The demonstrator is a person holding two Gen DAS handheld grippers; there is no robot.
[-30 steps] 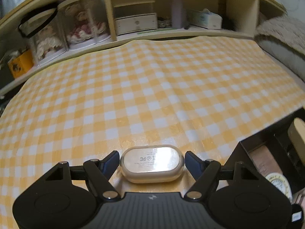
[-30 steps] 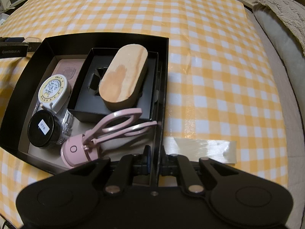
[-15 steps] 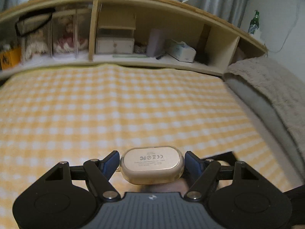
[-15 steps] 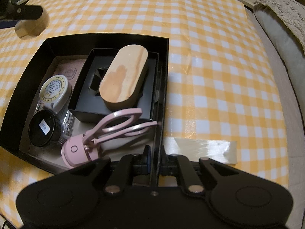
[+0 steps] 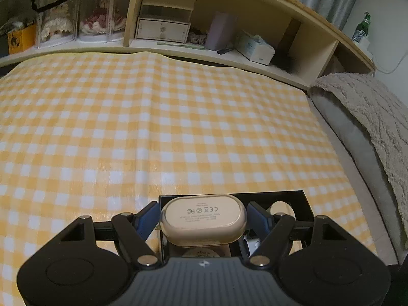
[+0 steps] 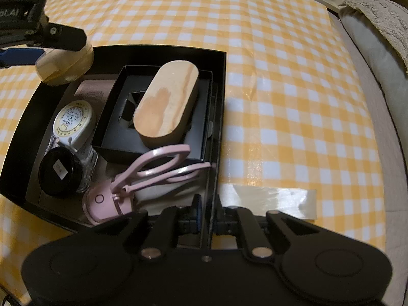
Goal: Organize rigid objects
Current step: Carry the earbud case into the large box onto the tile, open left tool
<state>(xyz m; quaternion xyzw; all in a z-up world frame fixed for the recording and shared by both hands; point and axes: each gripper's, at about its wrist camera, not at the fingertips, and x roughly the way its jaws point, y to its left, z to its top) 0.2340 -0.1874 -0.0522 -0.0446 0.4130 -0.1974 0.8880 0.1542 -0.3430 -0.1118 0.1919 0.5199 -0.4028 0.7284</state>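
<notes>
Above the matte black box [image 6: 15,137], the left gripper [image 5: 203,218] clamps a glossy beige oval case [image 5: 203,219]; the right gripper [image 6: 207,210] pinches the box's thin wall.

Case [image 6: 63,63] hangs over the box's [image 6: 221,81] far-left corner. Inside: tray [image 6: 114,137] with block [image 6: 165,99] on it, tin [image 6: 74,122] and jar [image 6: 60,170] left, curler [image 6: 142,178] nearest.

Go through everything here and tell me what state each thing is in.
Left tool: shut on beige case, above the box's far corner.
Right tool: shut on black box wall.
Black box: open, partly filled.
Pink eyelash curler: lying inside.
Black jar: lid on.
</notes>
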